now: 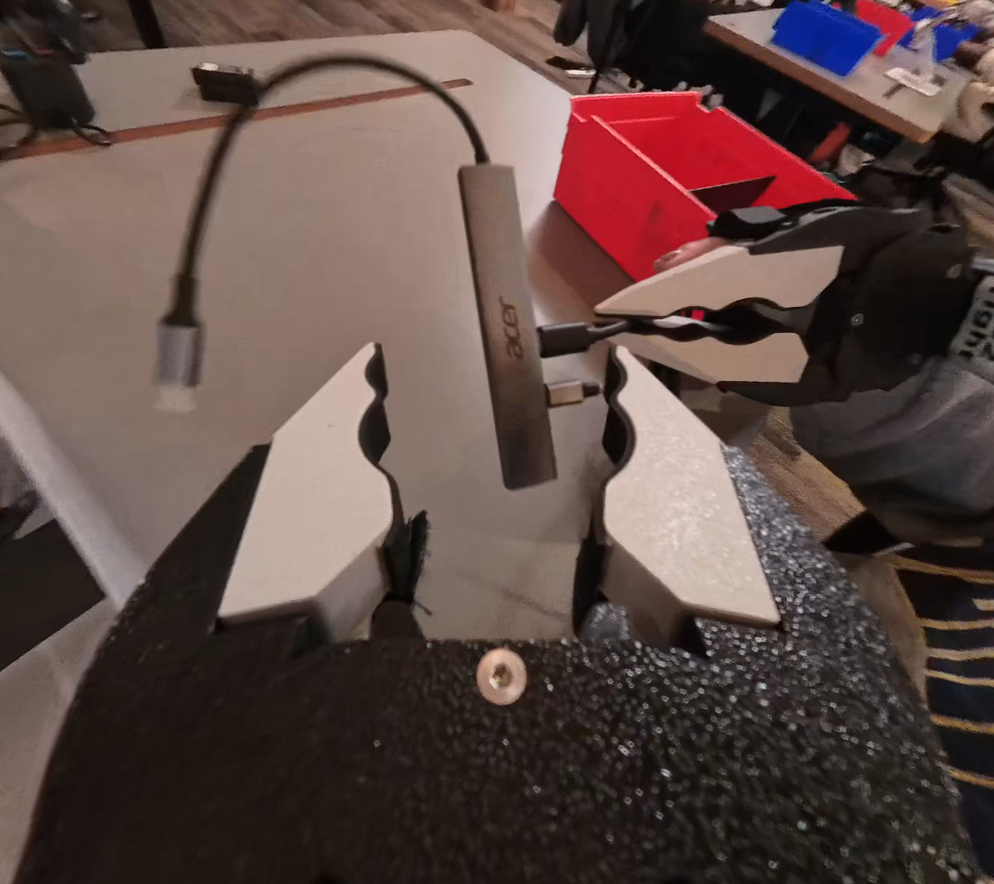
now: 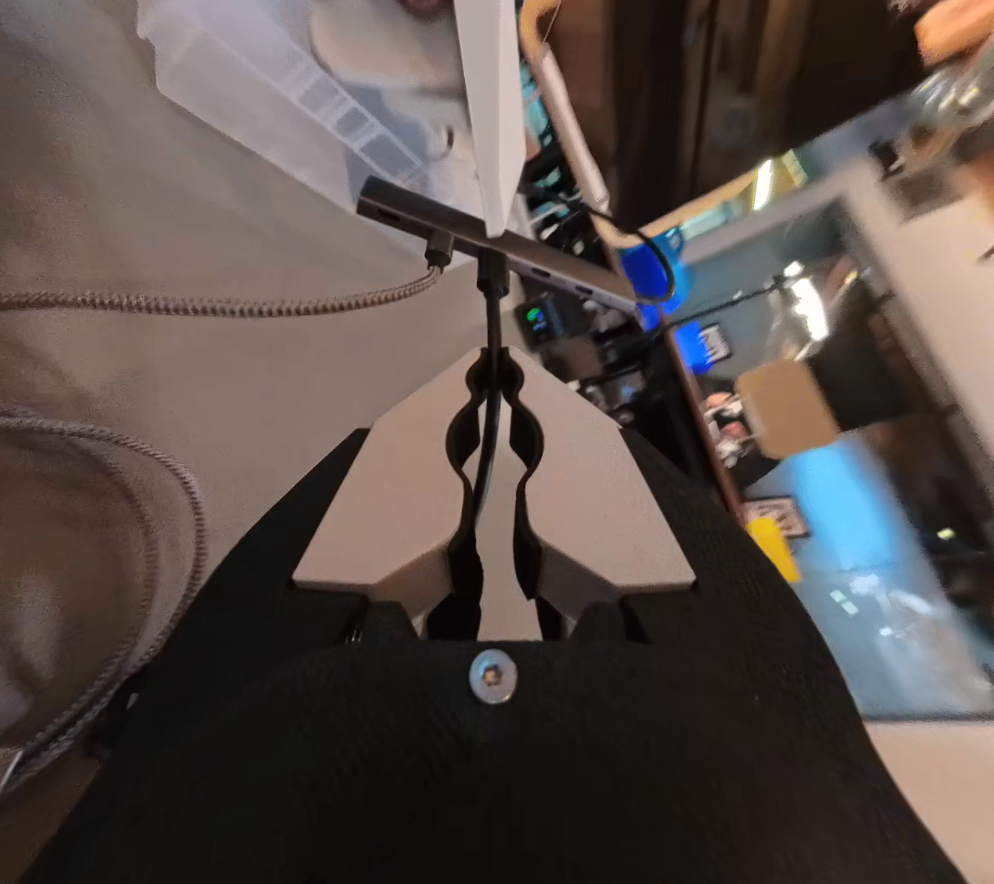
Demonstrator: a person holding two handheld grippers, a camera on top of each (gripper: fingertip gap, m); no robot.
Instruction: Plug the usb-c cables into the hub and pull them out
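Observation:
A grey usb hub (image 1: 505,320) lies on the white table (image 1: 322,223). My left gripper (image 1: 495,369) is open, and its fingers stand on either side of the hub's near end without touching it. My right gripper (image 1: 618,328) comes in from the right and is shut on a black cable (image 2: 490,326). The cable's black plug (image 1: 565,339) sits in the hub's side. A grey plug (image 1: 565,393) sits in the port beside it, and its braided cable (image 2: 215,304) runs off left. In the right wrist view the hub (image 2: 425,215) lies just past my right gripper (image 2: 492,354).
The hub's own black lead curves left and ends in a loose silver plug (image 1: 177,363). A red bin (image 1: 645,191) stands just right of the hub at the table's edge. A small black box (image 1: 223,81) sits at the back. A person sits at a far table with blue bins (image 1: 823,35).

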